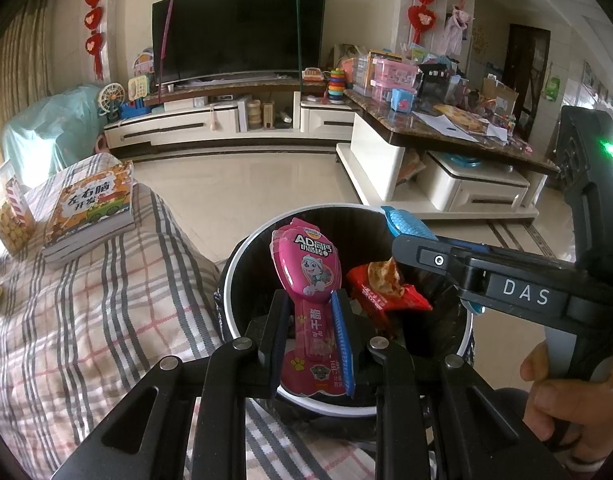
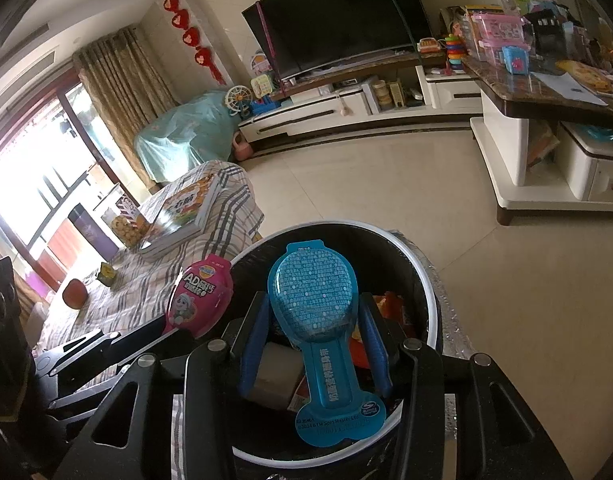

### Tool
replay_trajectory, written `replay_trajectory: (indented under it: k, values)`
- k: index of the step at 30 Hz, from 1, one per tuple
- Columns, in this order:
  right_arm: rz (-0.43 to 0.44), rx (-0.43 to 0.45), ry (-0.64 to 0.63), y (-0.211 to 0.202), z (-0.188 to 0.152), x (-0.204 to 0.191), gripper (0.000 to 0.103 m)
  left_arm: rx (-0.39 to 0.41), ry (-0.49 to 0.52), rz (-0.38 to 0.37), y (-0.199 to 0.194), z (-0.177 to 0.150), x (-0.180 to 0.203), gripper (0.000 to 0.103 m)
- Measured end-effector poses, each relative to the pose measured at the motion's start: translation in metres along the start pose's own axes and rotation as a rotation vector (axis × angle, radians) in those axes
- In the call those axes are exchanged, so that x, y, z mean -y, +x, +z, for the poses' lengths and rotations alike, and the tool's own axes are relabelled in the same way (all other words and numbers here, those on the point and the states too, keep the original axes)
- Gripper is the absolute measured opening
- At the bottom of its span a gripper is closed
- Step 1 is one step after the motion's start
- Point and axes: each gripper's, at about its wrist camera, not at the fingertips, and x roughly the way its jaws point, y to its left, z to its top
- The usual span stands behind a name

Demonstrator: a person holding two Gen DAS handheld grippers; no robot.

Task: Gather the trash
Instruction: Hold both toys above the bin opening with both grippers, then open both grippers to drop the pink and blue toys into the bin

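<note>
Over the black trash bin (image 1: 242, 264) beside the checked bedcover (image 1: 106, 300), both grippers hang pointing downward. The left gripper (image 1: 312, 320) has its jaws drawn narrow, pinching the stem of a pink snack wrapper (image 1: 306, 264) that stands upright above the bin's mouth. The right gripper (image 2: 314, 340) holds a blue snack wrapper (image 2: 316, 300) of the same paddle shape, its jaws set a little wider and closed against the handle part, the round head sticking up over the bin's opening. From the left side you can see a person's hand (image 1: 566, 392) wrapped around the right gripper's grip. Down inside the bin lie a red wrapper (image 1: 386, 296) with a crumpled brownish scrap on it, and more packaging lower down. On the bedcover, well apart from the bin, rests a colourful book (image 1: 90, 212) next to a snack box (image 1: 10, 212).
</note>
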Motion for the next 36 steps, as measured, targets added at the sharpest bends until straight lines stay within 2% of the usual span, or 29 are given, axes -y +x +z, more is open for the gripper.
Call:
replay_trajectory:
  k: [16,21,24,26,30,35,36]
  values:
    - [-0.007,-0.016,0.001,0.005,-0.004,0.000,0.045,-0.006,-0.006,-0.002,0.001,-0.001,-0.001,0.021]
    - [-0.006,-0.026,0.026,0.006,-0.003,0.003,0.048,-0.005,-0.022,-0.007,-0.002,-0.001,-0.003,0.022]
    - [-0.005,-0.015,0.044,0.000,-0.002,0.005,0.051,0.009,-0.023,-0.001,-0.008,-0.001,-0.004,0.034]
    - [-0.005,0.000,0.045,-0.006,0.000,0.004,0.063,0.024,-0.019,0.010,-0.014,-0.001,-0.004,0.040]
    - [0.001,0.028,0.051,-0.021,0.002,0.000,0.072,0.047,-0.028,0.017,-0.029,-0.008,-0.006,0.051]
    - [0.004,0.064,0.059,-0.044,-0.005,-0.009,0.090,0.104,-0.038,0.069,-0.059,-0.031,-0.007,0.070]
    - [-0.002,0.073,0.055,-0.048,-0.007,-0.012,0.090,0.115,-0.043,0.081,-0.064,-0.036,-0.007,0.078]
